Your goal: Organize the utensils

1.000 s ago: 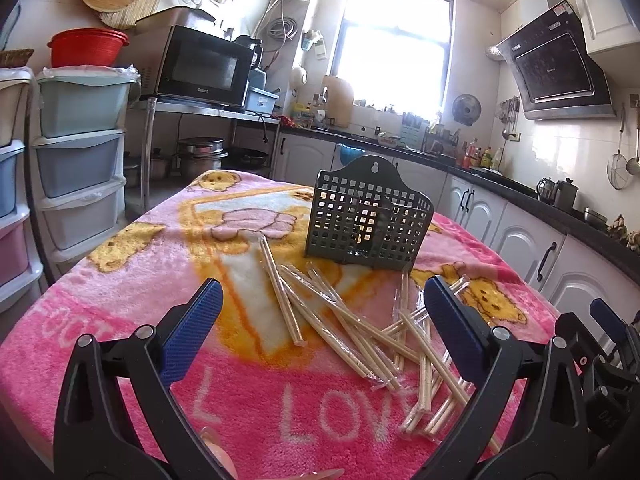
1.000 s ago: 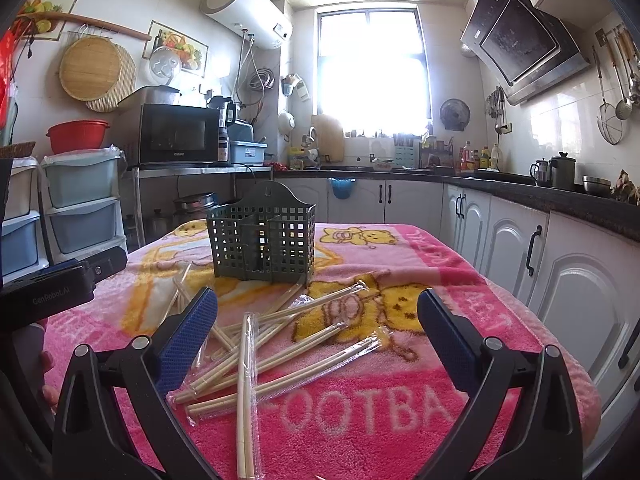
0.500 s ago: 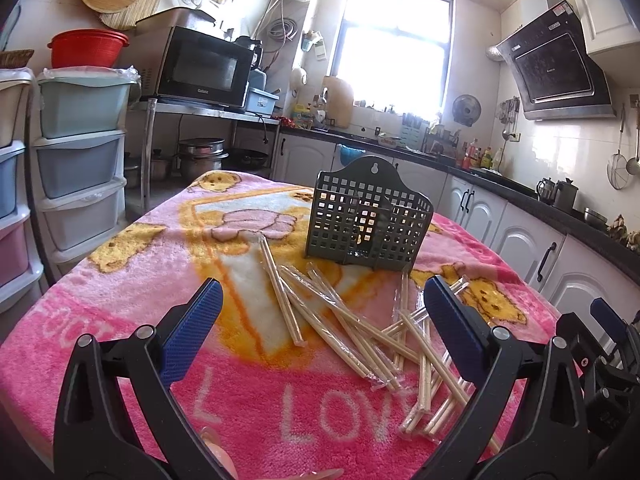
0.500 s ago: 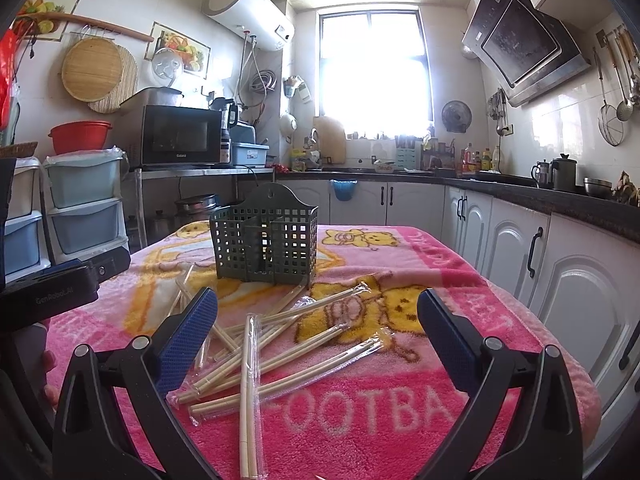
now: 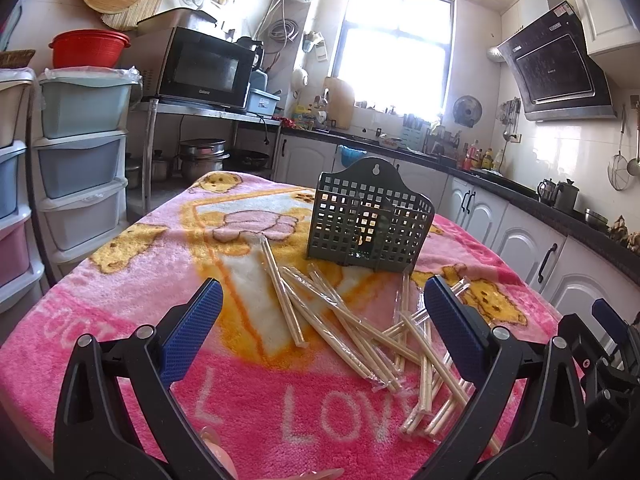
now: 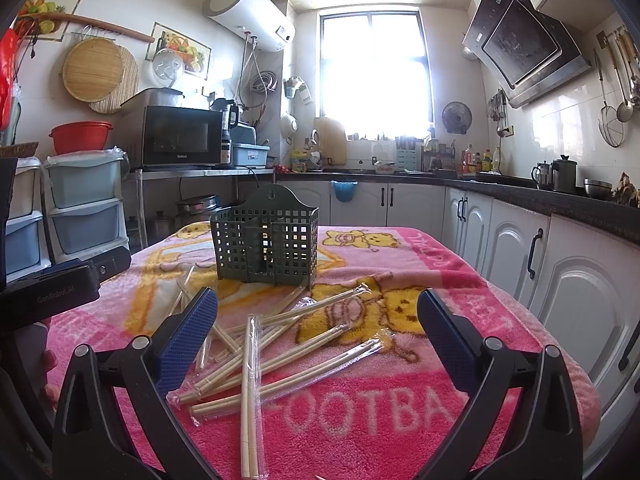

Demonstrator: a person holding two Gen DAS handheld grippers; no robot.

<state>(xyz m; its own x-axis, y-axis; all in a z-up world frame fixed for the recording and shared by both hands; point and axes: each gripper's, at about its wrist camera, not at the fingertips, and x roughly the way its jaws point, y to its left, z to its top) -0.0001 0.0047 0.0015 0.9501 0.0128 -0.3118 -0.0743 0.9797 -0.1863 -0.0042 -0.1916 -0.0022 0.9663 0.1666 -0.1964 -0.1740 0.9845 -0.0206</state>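
Blanket [image 5: 120,280]: a pink plush cover with yellow bears and white lettering, spread over the table; everything below is placed relative to the green holder standing on it.
Holder [image 5: 370,220]: a dark green perforated utensil basket with a hanging tab at the top, upright on the blanket, an inner divider showing in the right wrist view [image 6: 266,242]; no chopsticks show inside it.
Chopsticks [image 5: 352,328]: many pairs in clear plastic sleeves, scattered and crossing one another on the blanket just in front of the holder, on its camera side [image 6: 280,344]; the nearest ends lie close to the holder's base.
Left gripper [image 5: 320,332]: spread wide, nothing between its blue-padded fingers [image 5: 192,328]; it hovers above the blanket on the near side of the holder, and the pile lies ahead between the two fingers, not touching either.
Right gripper [image 6: 318,336]: also spread wide and holding nothing; its fingers [image 6: 188,332] frame the pile from the other side, the holder beyond them, and one wrapped pair points straight toward the camera between them.
Contact: whether any fingertip touches a sleeve cannot be told; both appear apart from the pile.
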